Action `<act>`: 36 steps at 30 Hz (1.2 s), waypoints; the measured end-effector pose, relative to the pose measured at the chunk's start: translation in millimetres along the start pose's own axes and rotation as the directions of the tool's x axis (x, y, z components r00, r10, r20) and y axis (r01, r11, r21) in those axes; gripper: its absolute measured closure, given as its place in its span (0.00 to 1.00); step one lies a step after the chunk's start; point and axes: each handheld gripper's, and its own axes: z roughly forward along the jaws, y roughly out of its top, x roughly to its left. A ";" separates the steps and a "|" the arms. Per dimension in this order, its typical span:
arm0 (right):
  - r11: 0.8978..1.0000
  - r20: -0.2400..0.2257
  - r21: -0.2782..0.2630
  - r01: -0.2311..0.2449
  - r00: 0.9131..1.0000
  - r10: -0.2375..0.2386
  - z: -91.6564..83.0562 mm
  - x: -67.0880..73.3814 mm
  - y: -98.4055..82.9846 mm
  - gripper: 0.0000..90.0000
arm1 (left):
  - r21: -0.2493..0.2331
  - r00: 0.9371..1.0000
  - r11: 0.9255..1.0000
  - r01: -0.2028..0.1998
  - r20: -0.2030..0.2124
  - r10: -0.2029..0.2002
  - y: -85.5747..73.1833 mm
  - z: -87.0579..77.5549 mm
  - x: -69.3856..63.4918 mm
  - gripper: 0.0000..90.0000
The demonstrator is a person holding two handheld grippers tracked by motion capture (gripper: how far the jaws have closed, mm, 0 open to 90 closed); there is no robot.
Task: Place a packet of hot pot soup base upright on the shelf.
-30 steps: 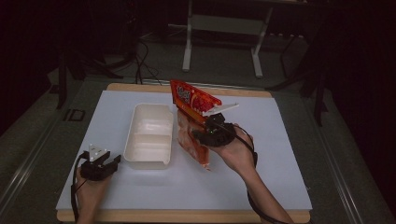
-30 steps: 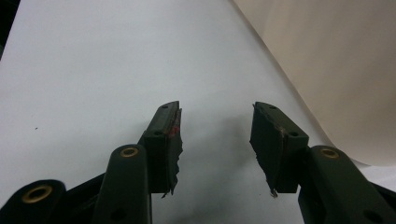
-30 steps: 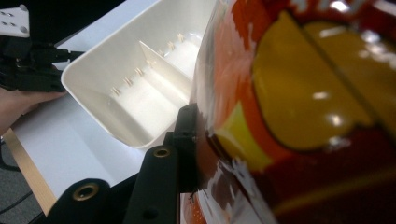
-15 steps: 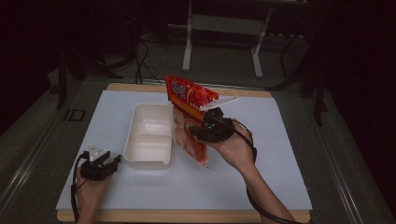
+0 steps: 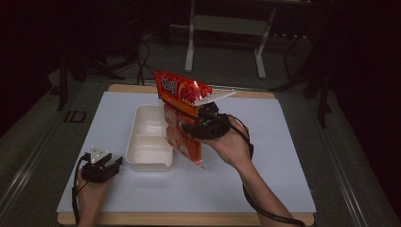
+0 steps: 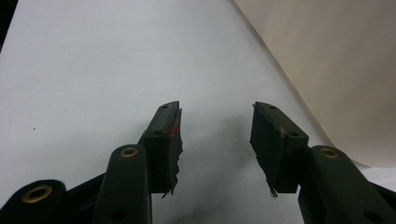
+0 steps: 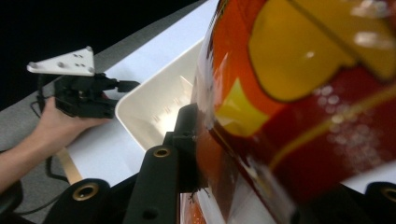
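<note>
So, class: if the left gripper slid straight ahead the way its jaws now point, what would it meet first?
Probably the white tray. The left gripper has open jaws low over the white table, and the tray's wall rises just ahead and to the right. Depth is unclear, so it might graze the wall's edge.

Right gripper (image 5: 189,128) grips red bag (image 5: 182,116), seemingly beside white tray (image 5: 146,156).

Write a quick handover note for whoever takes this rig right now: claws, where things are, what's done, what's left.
Right claw: shut on the red-orange plastic snack bag, held up beside the white plastic rectangular tray.
Left claw: open, empty, resting on the white table mat near the tray's front corner.
Done: bag picked up.
Left: likely getting the bag or its contents into the tray, which looks empty.
</note>
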 end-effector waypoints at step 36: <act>0.999 -0.072 0.000 0.037 0.997 -0.037 33.3 31.3 28.2 0.79 | -0.003 1.000 1.000 0.001 0.004 -0.001 0.1 -0.4 0.5 0.59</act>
